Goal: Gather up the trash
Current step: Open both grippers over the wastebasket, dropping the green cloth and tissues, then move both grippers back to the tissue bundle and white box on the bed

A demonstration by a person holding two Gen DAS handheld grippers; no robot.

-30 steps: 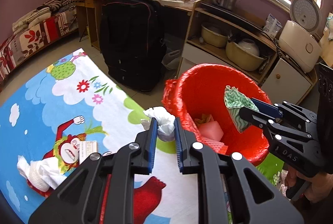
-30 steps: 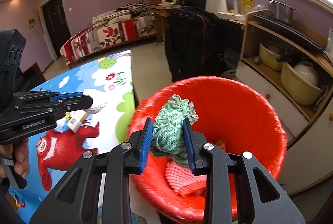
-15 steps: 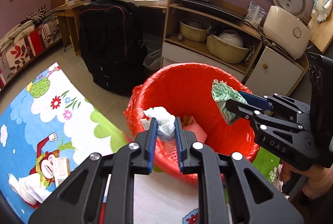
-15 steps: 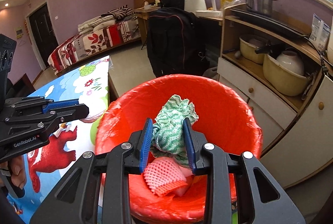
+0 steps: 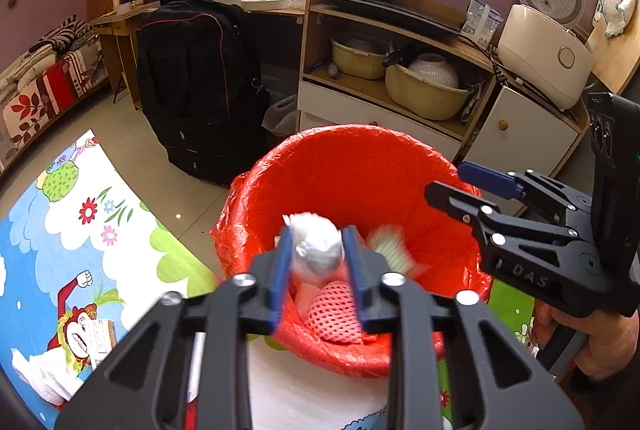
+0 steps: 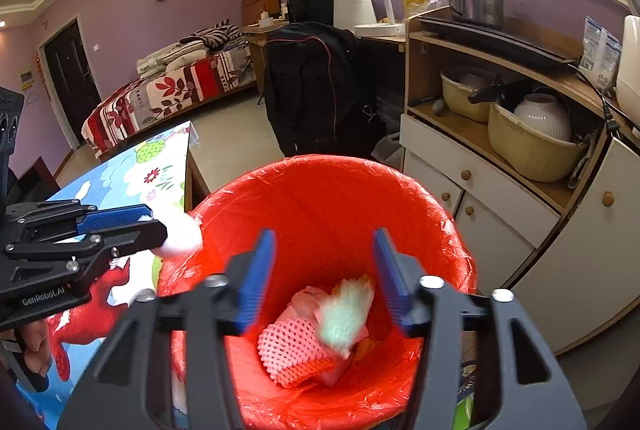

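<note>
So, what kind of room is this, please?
Most likely a small one-room home, where sleeping and cooking share one space. A bed with a floral blanket stands by the far wall, a rice cooker sits on a wooden kitchen cabinet, and a red-lined trash bin stands on the floor.

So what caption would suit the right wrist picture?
Open right hand-held gripper above the red bin, a blurred green cloth dropping onto the trash inside.
</note>
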